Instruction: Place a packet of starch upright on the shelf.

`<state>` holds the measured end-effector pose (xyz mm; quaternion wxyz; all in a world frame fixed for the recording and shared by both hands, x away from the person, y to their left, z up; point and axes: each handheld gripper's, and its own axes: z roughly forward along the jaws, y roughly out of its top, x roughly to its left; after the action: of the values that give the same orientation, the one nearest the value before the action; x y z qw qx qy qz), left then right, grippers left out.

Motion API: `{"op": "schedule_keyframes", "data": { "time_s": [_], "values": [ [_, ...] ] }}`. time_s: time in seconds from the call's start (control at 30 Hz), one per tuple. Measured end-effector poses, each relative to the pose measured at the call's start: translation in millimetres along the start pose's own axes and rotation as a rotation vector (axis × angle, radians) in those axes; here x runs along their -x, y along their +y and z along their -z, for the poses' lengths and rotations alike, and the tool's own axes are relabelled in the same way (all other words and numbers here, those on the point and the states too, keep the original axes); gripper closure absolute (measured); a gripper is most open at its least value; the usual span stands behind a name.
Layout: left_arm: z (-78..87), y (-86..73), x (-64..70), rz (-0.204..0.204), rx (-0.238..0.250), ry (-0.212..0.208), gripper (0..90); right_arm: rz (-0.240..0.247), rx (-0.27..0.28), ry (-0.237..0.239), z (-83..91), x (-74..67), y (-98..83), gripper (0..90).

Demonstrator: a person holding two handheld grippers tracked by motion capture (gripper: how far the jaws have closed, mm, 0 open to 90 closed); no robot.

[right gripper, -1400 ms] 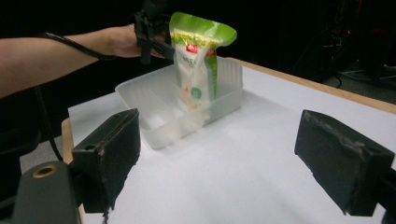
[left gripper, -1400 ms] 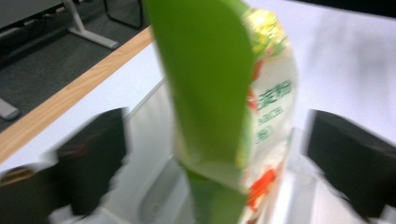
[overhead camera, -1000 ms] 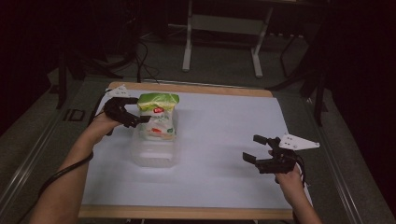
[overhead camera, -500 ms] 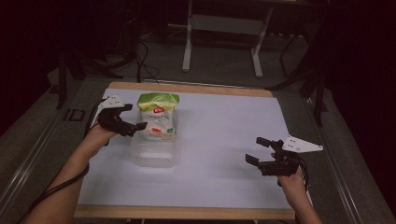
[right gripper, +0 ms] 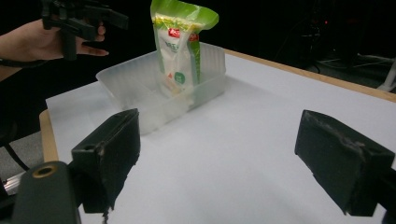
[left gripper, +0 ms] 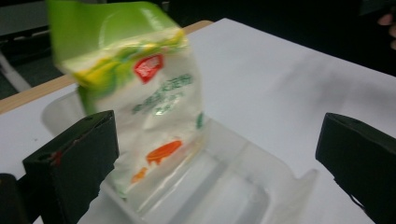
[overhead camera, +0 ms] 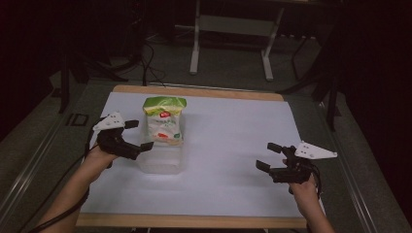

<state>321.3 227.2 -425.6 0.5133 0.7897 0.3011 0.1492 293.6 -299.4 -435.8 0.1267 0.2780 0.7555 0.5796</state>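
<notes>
A green-and-white snack bag (overhead camera: 164, 120) stands upright inside a clear plastic tub (overhead camera: 162, 160) on the white table (overhead camera: 233, 145). The bag (left gripper: 135, 88) leans against the tub's far wall (left gripper: 60, 109) in the left gripper view. My left gripper (overhead camera: 138, 136) is open just left of the tub, with nothing between its jaws. Over at the right side, my right gripper (overhead camera: 268, 156) is open and empty, well away from the tub. In the right gripper view the bag (right gripper: 180, 44) and tub (right gripper: 154, 88) sit ahead, with the left gripper (right gripper: 81, 18) beyond them.
The table's wooden edge (overhead camera: 194, 221) runs along the front and back. Metal stand legs (overhead camera: 231, 29) and cables lie on the dark floor behind the table. Open white surface spreads between the tub and the right gripper.
My left gripper has let go of the bag, opened and drawn back toward the left front. The bag stays standing in the tub. The right gripper shifted slightly toward the front.
</notes>
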Motion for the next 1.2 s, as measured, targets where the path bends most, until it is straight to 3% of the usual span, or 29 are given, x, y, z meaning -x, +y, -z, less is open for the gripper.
{"op": "schedule_keyframes", "data": {
  "time_s": [0.07, 0.23, 0.73, 0.97, 1.07, 1.2],
  "values": [
    [0.3, 0.5, 3.6, 0.001, -0.007, 0.015, 0.0, 0.002, -0.002, 0.0, -0.3, -0.2, 0.0, 14.1],
    [-1.8, -2.8, 18.6, 0.003, -0.004, -0.024, 0.0, 0.007, -0.003, -0.002, 0.6, -1.6, -2.0, 14.1],
    [-16.2, -13.2, 75.0, -0.054, 0.02, -0.142, 0.0, 0.01, -0.014, -0.005, 1.7, -2.6, -8.9, 14.1],
    [-33.2, -20.4, 99.7, -0.068, 0.01, -0.211, 0.0, 0.015, -0.032, 0.004, -3.3, -4.4, -14.2, 14.1],
    [-44.7, -27.8, 107.8, -0.096, -0.007, -0.227, 0.0, 0.021, -0.049, 0.003, -6.0, -5.3, -16.9, 14.1],
    [-57.9, -37.4, 110.1, -0.076, -0.011, -0.251, 0.0, 0.024, -0.059, 0.007, -9.1, -5.9, -20.0, 14.1]
  ]
}}
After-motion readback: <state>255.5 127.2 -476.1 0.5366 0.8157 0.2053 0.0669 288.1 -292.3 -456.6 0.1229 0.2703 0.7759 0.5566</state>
